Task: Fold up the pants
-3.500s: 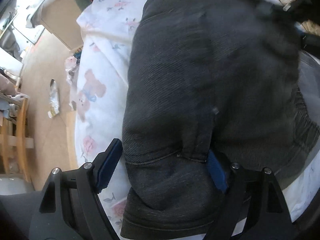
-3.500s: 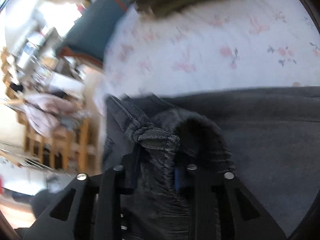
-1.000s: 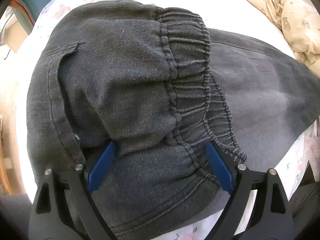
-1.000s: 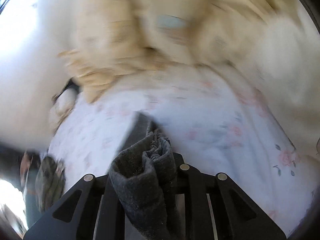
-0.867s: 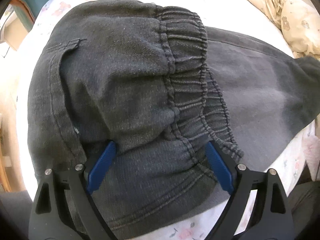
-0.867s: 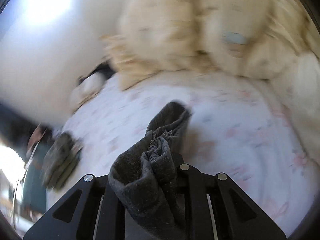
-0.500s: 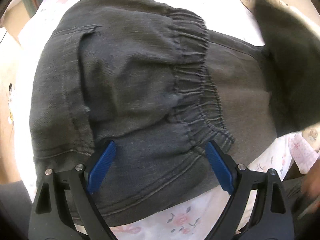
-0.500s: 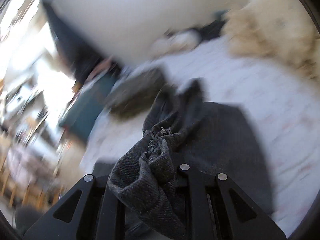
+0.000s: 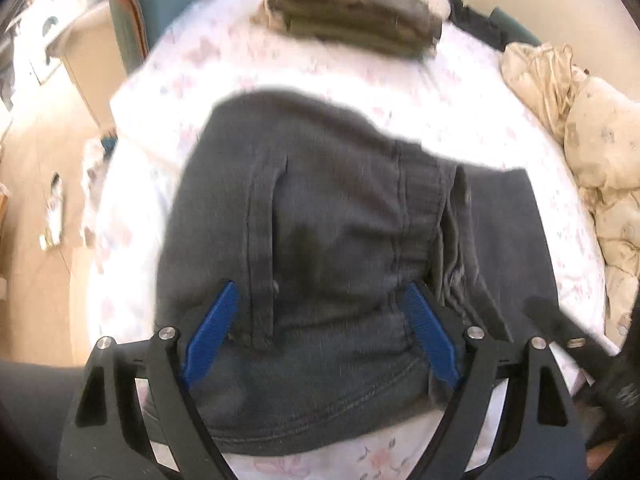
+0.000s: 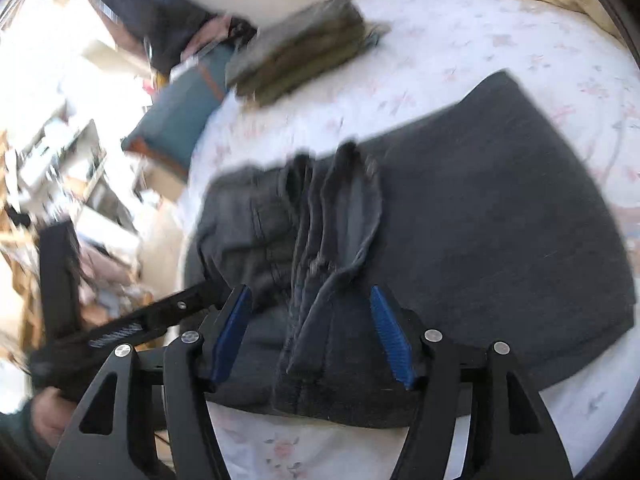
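Dark grey pants [image 9: 320,248] lie folded on a white floral bed sheet [image 9: 312,80], waistband and pocket seam on top. My left gripper [image 9: 320,320] is open above their near edge, holding nothing. In the right wrist view the pants [image 10: 480,216] lie flat with a bunched fold of hem fabric in the middle. My right gripper [image 10: 310,324] is open just over that fold, empty. The left gripper's body [image 10: 140,324] shows at the lower left there.
A folded olive-green garment [image 9: 352,20] lies at the far end of the bed, also in the right wrist view [image 10: 296,52]. A cream blanket [image 9: 580,128] is heaped on the right. The bed edge and floor with clutter [image 9: 52,208] are on the left.
My right gripper carried the pant leg hem over onto the waist part, then opened and let it go. My left gripper stayed open and pulled back a little.
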### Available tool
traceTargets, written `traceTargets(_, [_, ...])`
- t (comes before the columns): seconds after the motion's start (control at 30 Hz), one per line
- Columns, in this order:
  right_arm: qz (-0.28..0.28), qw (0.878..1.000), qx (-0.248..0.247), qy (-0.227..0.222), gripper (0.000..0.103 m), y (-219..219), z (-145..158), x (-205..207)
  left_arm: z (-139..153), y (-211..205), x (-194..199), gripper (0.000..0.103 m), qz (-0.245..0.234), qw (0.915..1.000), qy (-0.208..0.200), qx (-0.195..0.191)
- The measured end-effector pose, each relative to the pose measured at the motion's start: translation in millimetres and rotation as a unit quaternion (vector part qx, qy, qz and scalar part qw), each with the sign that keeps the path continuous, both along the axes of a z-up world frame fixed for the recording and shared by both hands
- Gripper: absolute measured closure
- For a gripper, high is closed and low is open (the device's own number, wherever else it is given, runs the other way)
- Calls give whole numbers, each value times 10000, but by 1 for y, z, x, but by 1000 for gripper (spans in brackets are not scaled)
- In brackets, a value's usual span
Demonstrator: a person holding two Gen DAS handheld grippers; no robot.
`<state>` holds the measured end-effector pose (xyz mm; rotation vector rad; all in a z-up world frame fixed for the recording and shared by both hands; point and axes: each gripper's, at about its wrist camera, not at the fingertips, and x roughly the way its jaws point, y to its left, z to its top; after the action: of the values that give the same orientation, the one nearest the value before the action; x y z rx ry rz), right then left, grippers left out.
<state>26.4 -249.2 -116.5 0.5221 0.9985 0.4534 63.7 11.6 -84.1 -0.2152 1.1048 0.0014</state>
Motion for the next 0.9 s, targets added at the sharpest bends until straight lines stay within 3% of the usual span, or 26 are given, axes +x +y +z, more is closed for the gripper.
traceTargets(0.07, [-281,9991,286,-113,38,-19,11,-5,6,2,2,20,60,9999,-145,-1])
traceTargets(0.13, [-576,9980,243,-127,37,-31,11,-10,6,-1,3,20,54,9998,-205,39])
traceTargets(0.2, [-826,9963,-48,229,39,-36,-6,-4,5,-9,9,20,-51,9998,-120,130])
traceTargets(0.23, [-851,9954,-56,435,45,-36,-18,-1,5,-11,12,20,-110,9998,-59,157])
traceTargets(0.27, [-752,9941,44,776,55,-31,-37,3,9,-10,13,20,-162,9997,-27,183])
traceTargets(0.33, [-435,9916,125,1211,56,-12,-58,7,16,-21,26,20,-196,9994,-47,288])
traceTargets(0.4, [-105,9933,-287,1113,56,14,-60,5,29,-34,41,20,-343,9986,-130,387])
traceTargets(0.5, [-103,9936,87,1119,55,9,-56,4,49,-55,62,20,-541,9971,-448,-278])
traceTargets(0.57, [-393,9918,374,1156,55,-13,-53,1,53,-83,81,20,-747,9963,-430,55])
traceTargets(0.67, [-1182,9861,506,1051,54,-52,-44,-6,49,-124,96,20,-1027,9935,-447,187])
traceTargets(0.73, [-1824,9757,648,1029,51,-82,-37,-6,33,-158,104,20,-1367,9904,-154,161])
traceTargets(0.8, [-2455,9601,1004,885,41,-124,-35,-12,15,-183,106,22,-1616,9865,21,243])
traceTargets(0.83, [-2684,9524,1157,865,34,-140,-36,-14,6,-191,104,26,-1686,9851,92,321])
traceTargets(0.9, [-3123,9353,1419,871,31,-178,-44,-18,-12,-201,104,31,-1709,9843,250,358])
